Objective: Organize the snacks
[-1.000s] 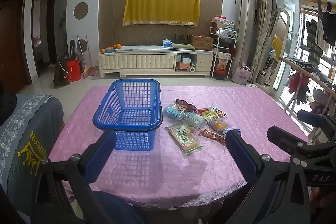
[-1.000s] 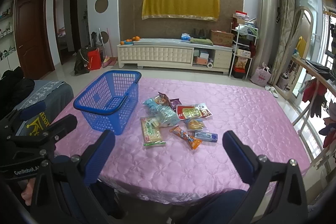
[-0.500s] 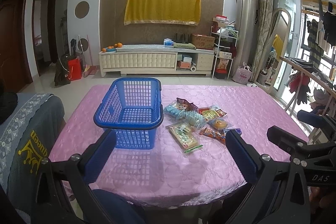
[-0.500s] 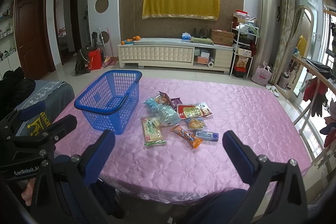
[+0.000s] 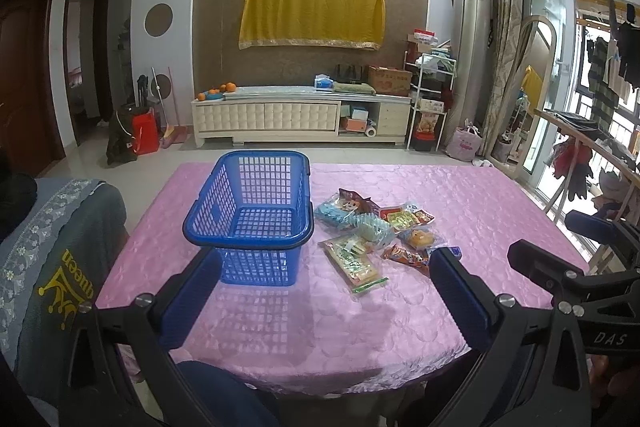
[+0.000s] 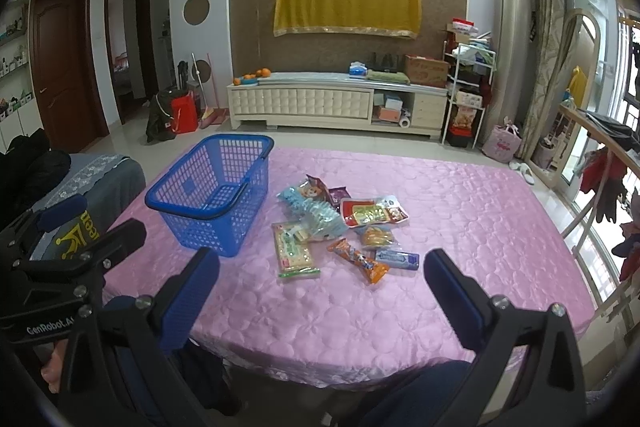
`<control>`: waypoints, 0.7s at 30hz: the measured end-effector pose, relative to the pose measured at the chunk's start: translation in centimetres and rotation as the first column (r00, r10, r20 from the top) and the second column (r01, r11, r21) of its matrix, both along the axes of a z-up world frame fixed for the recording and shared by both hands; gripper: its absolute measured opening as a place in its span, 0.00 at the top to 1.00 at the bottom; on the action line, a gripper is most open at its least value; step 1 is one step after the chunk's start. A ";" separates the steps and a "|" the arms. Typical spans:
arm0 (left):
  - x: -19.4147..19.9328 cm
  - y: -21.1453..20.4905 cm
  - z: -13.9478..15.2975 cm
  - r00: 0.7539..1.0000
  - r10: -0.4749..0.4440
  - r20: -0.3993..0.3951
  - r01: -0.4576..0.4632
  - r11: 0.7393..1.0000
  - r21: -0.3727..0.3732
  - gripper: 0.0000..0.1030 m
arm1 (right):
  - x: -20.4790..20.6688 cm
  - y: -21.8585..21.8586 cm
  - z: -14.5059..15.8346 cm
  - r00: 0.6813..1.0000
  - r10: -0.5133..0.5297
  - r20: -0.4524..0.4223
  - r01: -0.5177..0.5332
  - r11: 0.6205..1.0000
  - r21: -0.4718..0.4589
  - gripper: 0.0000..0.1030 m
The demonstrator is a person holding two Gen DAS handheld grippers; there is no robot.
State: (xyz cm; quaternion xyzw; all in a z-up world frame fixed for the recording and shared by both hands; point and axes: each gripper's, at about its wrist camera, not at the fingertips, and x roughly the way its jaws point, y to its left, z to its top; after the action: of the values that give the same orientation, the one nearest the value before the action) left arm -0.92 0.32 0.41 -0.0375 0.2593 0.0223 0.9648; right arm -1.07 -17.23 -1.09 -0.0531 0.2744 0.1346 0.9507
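A blue plastic basket stands empty on the pink table, left of a small heap of snack packets. The heap holds a flat green-edged packet, an orange wrapper, a blue bar and a red tray pack. My left gripper hangs open over the near table edge, short of the basket. Also open, my right gripper hovers near the front edge, short of the snacks. Nothing is held.
A chair draped in grey cloth stands at the table's left. A wooden drying rack lines the right side. A white TV cabinet sits against the far wall. The person's dark trouser legs show below both grippers.
Both grippers have drifted slightly, so the basket and snacks sit a little higher in the views. Nothing on the table has moved, and both grippers stay open.
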 end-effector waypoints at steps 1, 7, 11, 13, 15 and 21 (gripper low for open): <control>0.1 0.0 0.1 1.000 -0.001 0.002 0.001 1.000 -0.001 0.00 | 0.1 0.0 0.2 1.000 0.001 0.001 -0.001 1.000 0.001 0.00; 1.5 -0.3 1.3 1.000 -0.010 0.003 0.010 1.000 -0.007 0.00 | 1.6 -0.6 1.5 1.000 0.006 0.007 -0.006 1.000 0.005 0.00; 3.1 -1.0 2.0 1.000 -0.017 0.002 0.017 1.000 0.002 0.00 | 3.2 -1.4 2.3 1.000 0.008 -0.002 -0.008 1.000 0.018 0.00; 4.1 -1.6 2.3 1.000 -0.025 0.002 0.025 1.000 0.005 0.00 | 4.4 -2.0 2.4 1.000 0.009 -0.012 -0.009 1.000 0.024 0.00; 5.2 -2.1 2.5 0.999 -0.038 -0.006 0.038 0.999 0.003 0.00 | 5.5 -2.6 2.5 1.000 0.004 -0.023 -0.003 1.000 0.023 0.00; 8.6 -4.3 2.4 0.997 -0.063 -0.042 0.064 0.998 0.012 0.00 | 8.3 -4.9 2.5 0.999 -0.018 -0.047 0.019 0.999 0.031 0.00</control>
State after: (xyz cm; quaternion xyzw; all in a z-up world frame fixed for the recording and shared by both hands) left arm 7.73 -4.01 2.78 -0.0223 0.2801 -0.0058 0.9597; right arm 7.21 -22.15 1.36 -0.0324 0.2946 0.1313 0.9460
